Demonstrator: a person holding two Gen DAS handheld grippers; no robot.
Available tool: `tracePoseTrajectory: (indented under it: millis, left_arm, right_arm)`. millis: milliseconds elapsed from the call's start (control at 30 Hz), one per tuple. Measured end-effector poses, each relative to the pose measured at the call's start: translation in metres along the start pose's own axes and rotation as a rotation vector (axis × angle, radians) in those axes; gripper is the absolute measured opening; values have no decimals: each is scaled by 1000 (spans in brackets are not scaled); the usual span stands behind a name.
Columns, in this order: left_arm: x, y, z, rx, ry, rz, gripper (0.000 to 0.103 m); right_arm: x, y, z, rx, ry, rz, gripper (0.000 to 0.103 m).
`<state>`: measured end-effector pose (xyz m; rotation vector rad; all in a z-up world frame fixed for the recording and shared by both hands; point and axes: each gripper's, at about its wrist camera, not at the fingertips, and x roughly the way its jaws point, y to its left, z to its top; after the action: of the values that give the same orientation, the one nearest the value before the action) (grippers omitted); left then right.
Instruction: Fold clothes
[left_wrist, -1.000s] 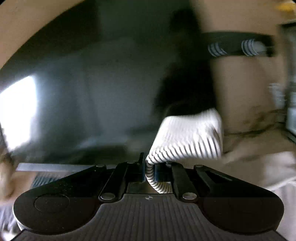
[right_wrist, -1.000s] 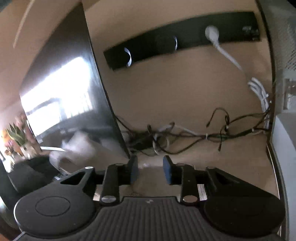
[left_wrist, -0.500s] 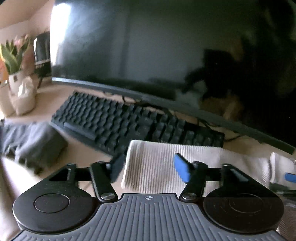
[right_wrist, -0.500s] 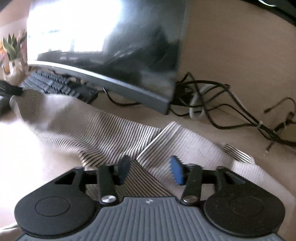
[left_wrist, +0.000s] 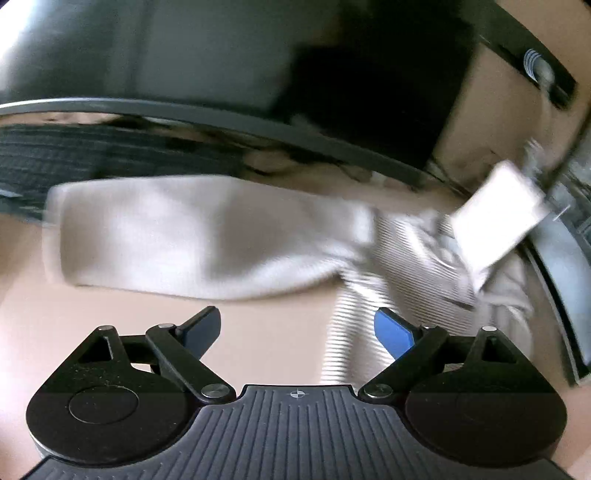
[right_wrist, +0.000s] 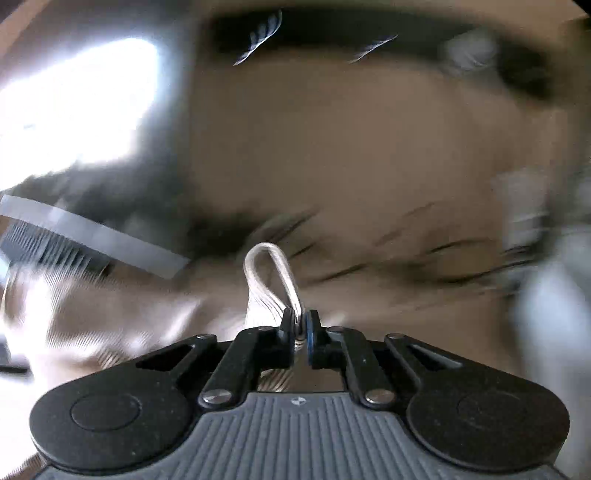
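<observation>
Right gripper (right_wrist: 300, 332): jaws pinched nearly together on a fold of the striped garment (right_wrist: 271, 280). A loop of the pale, thin-striped cloth stands up just beyond the fingertips; more of it spreads blurred to the lower left over the counter (right_wrist: 369, 184).

Left gripper (left_wrist: 297, 328): jaws spread wide, nothing between them. The blue pad (left_wrist: 393, 332) on the right finger sits in front of a striped part of the garment (left_wrist: 192, 240); touching or apart, cannot tell. The left finger (left_wrist: 199, 328) is over bare counter (left_wrist: 266, 339).

Garment as seen from the left wrist: a long pale band lies across the counter just ahead of the open jaws, running left to right. Its right end bunches into striped folds, with 1 flap lifted at the far right, strongly blurred.

Beyond the garment: a dark keyboard (left_wrist: 55, 158) at left and the lower edge of a dark monitor (left_wrist: 221, 55) above it. From the right wrist, monitor (right_wrist: 92, 129) with bright glare at upper left, keyboard (right_wrist: 48, 247) beneath it, dark cables (right_wrist: 424, 258) smeared across the counter to the right. Both views show heavy motion blur; finer detail is unreadable.
</observation>
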<state>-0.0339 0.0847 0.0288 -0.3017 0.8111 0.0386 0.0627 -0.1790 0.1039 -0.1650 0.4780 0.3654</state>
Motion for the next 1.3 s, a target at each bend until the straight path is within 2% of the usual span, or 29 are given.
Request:
tracePoseTrajectory:
  millis: [67, 167, 200, 300, 367, 467, 533, 567, 600, 633, 667, 700, 800, 867, 933, 1000, 1167, 1300]
  left_arm:
    - [15, -20, 5, 41, 12, -52, 94]
    - [40, -43, 11, 102, 18, -72, 94]
    - [48, -49, 13, 117, 22, -70, 94]
    - [68, -60, 17, 134, 32, -49, 94]
    - [72, -67, 17, 130, 32, -35, 94]
    - [76, -74, 20, 124, 34, -21, 92]
    - [77, -77, 20, 120, 31, -11, 92]
    - [79, -77, 21, 117, 31, -7, 92]
    - [78, -78, 21, 113, 31, -3, 92]
    - [79, -78, 22, 109, 32, 1, 92]
    - [77, -78, 21, 104, 35, 7, 92]
    - [70, -79, 18, 98, 34, 14, 92]
    - [51, -81, 12, 94, 16, 23, 92]
    - [39, -83, 7, 101, 7, 3, 93]
    - [28, -85, 1, 115, 10, -30, 93]
    - [27, -87, -7, 129, 50, -62, 93]
    - [39, -80, -22, 85, 141, -71, 93]
    - [37, -74, -22, 79, 136, -73, 94]
  right_arm:
    - [-47, -36, 23, 28, -113, -115, 5]
    - [-103, -66, 52, 23, -267, -240, 5]
    - [-114, -70, 56, 16, -297, -267, 0]
    - [-123, -75, 54, -9, -323, -313, 0]
    - [-117, -75, 45, -8, -285, -313, 0]
    - [-109, -74, 24, 2, -181, -303, 0]
    - [-99, -71, 5, 21, -96, -254, 4]
    - [-92, -70, -6, 40, -47, -220, 8]
    - [-83, -69, -17, 64, 12, -176, 23]
    - [-74, -67, -29, 95, 71, -134, 44]
    - [-65, -65, -43, 128, 128, -98, 51]
    - [-54, -63, -57, 155, 185, -68, 54]
    - [-27, -51, -94, 206, 322, -3, 54]
    - [-16, -41, -106, 193, 356, 2, 56]
    - [-7, -32, -111, 166, 358, -1, 69]
    - [2, -26, -110, 138, 352, 3, 73]
    - [13, -13, -113, 84, 340, 29, 74]
    - [27, -8, -111, 57, 335, 45, 76]
